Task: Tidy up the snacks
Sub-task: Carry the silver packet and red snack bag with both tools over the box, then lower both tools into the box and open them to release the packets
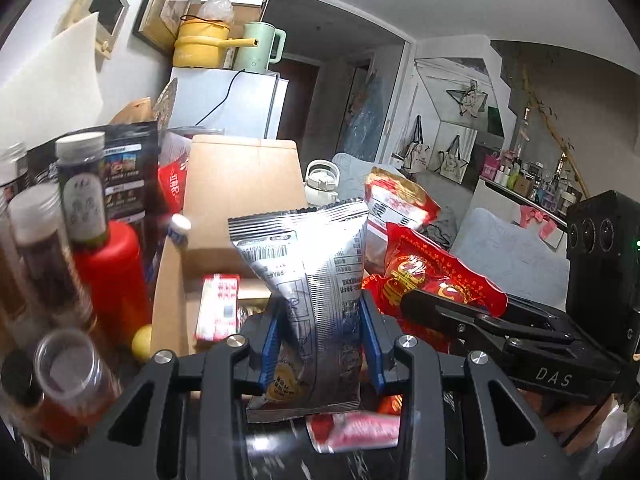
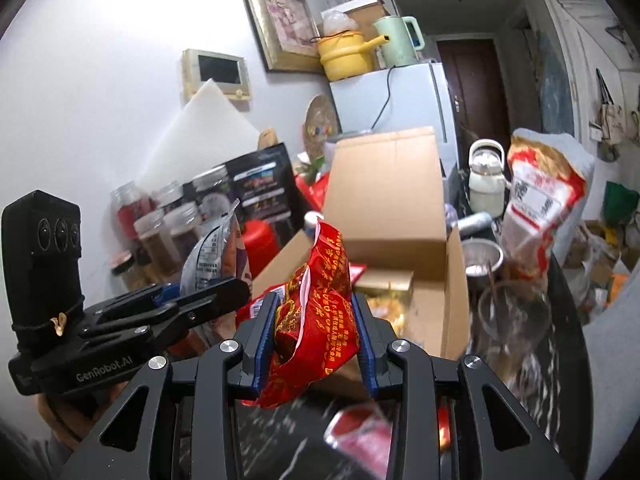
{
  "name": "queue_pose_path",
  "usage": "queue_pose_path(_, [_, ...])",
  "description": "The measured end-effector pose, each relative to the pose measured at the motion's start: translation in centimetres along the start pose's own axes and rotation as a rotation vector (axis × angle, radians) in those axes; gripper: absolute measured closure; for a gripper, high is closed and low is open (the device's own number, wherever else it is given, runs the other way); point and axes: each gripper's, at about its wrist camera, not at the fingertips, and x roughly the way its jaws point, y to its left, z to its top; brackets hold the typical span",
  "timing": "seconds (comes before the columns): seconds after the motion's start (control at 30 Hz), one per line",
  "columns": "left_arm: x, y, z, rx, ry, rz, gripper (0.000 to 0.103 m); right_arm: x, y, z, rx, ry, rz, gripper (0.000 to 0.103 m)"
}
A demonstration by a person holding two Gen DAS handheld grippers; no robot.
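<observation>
Each fisheye camera sits just behind its own fingers, looking forward and slightly down, close over the cluttered table. Both views share the open cardboard box [image 1: 240, 184] [image 2: 384, 184] ahead and the white fridge [image 1: 228, 100] [image 2: 400, 96] behind it. The left wrist view catches the right gripper [image 1: 424, 300] at its right edge; the right wrist view catches the left gripper [image 2: 224, 288] at its left.

Left tongs [image 1: 320, 344] and right tongs [image 2: 316, 340] both clamp tight (each on a packet), side by side, tilted slightly downward toward 12 o'clock.
</observation>
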Motion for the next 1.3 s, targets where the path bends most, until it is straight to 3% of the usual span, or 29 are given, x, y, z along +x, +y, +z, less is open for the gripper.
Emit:
queue_pose_path(0.27, [5.0,1.6,2.8,0.089,0.002,0.039,0.068,5.3,-3.0,2.7,0.013,0.021,-0.009,0.068])
queue_pose_path(0.5, [9.1,3.6,3.4,0.092,0.046,0.046,0.068,10.4,-4.8,3.2,0.032,0.084,-0.008,0.068])
queue_pose_path(0.83, [13.7,6.4,2.8,0.076,0.135,0.082,0.068,14.8,-6.4,2.9,0.065,0.152,0.011,0.068])
queue_pose_path(1.3, [17.6,8.3,1.1,0.025,0.314,0.152,0.068,17.8,-6.4,1.2,0.058,0.260,-0.023,0.068])
